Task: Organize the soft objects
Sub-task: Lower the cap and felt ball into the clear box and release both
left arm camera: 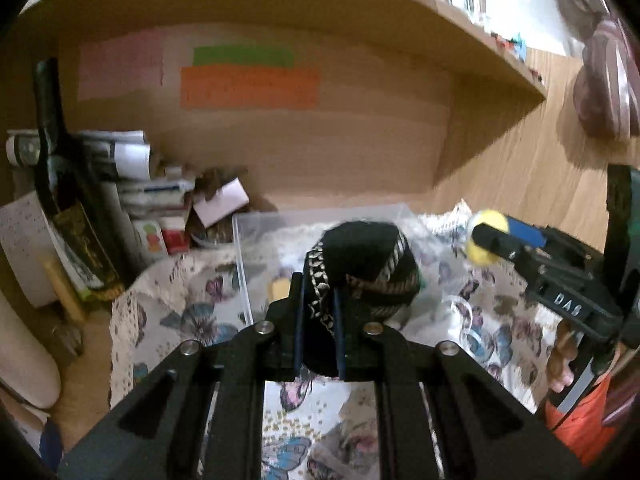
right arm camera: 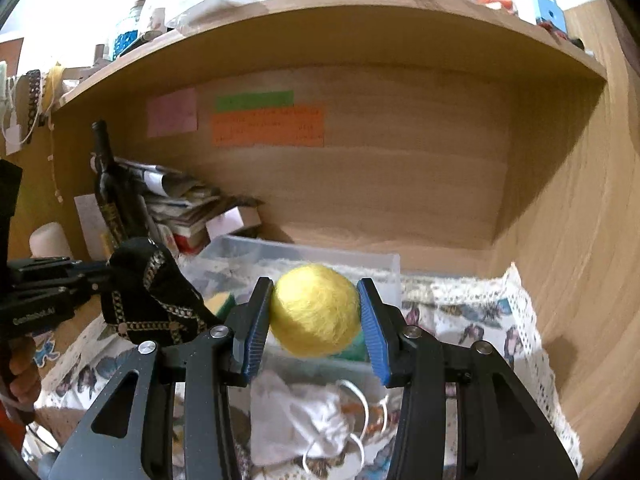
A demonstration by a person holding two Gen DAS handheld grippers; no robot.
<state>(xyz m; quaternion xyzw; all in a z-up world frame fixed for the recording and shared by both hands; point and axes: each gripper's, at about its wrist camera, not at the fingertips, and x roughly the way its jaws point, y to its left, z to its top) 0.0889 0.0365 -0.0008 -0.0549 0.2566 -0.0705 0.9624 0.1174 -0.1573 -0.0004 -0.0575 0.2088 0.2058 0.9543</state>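
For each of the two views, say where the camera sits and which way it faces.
Left wrist: on the left gripper, facing the shelf's back wall over the clear plastic bin; its fingers clamp a black patterned cloth.
Right wrist: on the right gripper, facing likewise, pinching a yellow ball.
Shared: bin, cloth, ball, orange note, each other's gripper.

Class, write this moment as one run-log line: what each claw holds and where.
left claw: shut on black cloth | right claw: shut on yellow ball | both above clear box
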